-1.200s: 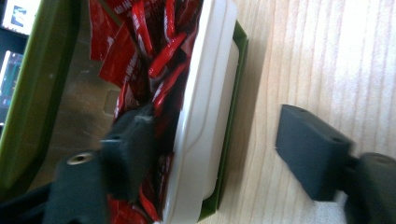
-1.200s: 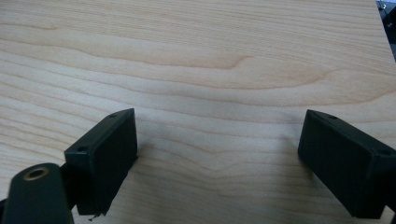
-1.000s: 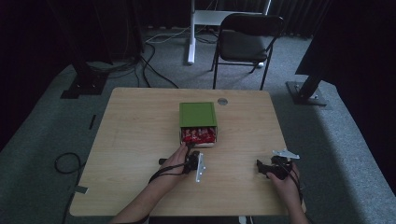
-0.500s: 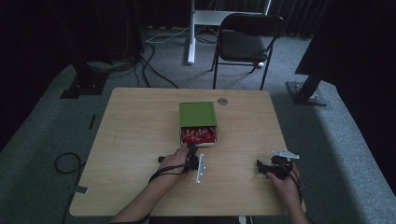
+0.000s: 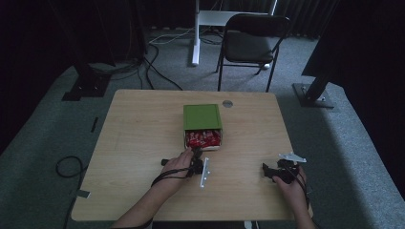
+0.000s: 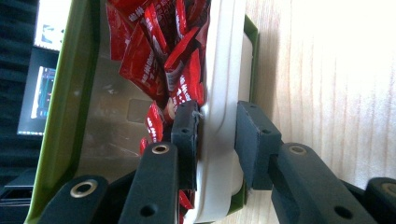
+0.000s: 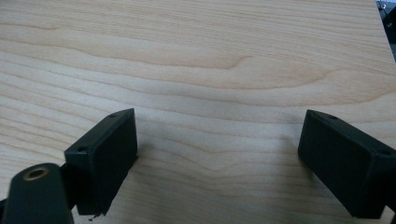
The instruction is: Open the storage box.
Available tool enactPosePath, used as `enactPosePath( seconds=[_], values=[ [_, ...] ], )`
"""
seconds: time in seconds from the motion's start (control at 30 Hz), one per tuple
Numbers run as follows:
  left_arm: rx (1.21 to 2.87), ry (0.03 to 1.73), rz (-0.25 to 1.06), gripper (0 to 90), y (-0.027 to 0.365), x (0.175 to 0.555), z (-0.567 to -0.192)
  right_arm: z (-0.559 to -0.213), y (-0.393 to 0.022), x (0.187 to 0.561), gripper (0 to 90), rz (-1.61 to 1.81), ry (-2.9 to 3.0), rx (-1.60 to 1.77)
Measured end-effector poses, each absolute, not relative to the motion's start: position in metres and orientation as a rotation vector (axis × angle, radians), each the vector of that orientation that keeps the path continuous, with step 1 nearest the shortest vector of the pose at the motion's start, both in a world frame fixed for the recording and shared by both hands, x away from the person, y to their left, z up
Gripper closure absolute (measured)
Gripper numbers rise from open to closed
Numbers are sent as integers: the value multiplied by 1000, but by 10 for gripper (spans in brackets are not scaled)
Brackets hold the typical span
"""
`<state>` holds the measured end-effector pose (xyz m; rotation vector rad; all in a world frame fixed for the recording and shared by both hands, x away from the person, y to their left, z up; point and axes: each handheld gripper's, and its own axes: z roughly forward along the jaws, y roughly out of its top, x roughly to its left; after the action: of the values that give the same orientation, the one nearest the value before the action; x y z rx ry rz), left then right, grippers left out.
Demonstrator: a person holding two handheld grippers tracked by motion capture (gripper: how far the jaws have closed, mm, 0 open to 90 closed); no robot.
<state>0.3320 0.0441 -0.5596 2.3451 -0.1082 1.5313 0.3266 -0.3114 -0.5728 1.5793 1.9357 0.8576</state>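
Observation:
A green box [image 5: 202, 117] lies at the table's middle. Its white inner tray [image 5: 212, 147] is slid out toward me, full of red packets [image 5: 204, 139]. My left gripper [image 5: 195, 155] is at the tray's near end. In the left gripper view its jaws have just closed on the tray's white front wall [image 6: 224, 70]. One pad is inside against the red packets [image 6: 154, 51], the other outside, so my left gripper [image 6: 215, 133] is shut on that wall. My right gripper [image 5: 270, 172] rests near the front right of the table. The right gripper [image 7: 224, 149] is open over bare wood.
The wooden table [image 5: 143, 124] has a round grommet [image 5: 227, 103] behind the box. A black folding chair [image 5: 255, 43] and a white desk leg [image 5: 196, 33] stand beyond the far edge. Cables [image 5: 67, 167] lie on the carpet at the left.

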Motion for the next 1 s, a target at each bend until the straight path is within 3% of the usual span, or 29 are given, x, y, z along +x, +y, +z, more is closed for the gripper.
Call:
enactPosePath(
  seconds=[1.0],
  values=[
    [2379, -98, 1476, 722, 43, 314, -553, -573, -311, 327, 114, 858, 1935, 1579]
  ],
)
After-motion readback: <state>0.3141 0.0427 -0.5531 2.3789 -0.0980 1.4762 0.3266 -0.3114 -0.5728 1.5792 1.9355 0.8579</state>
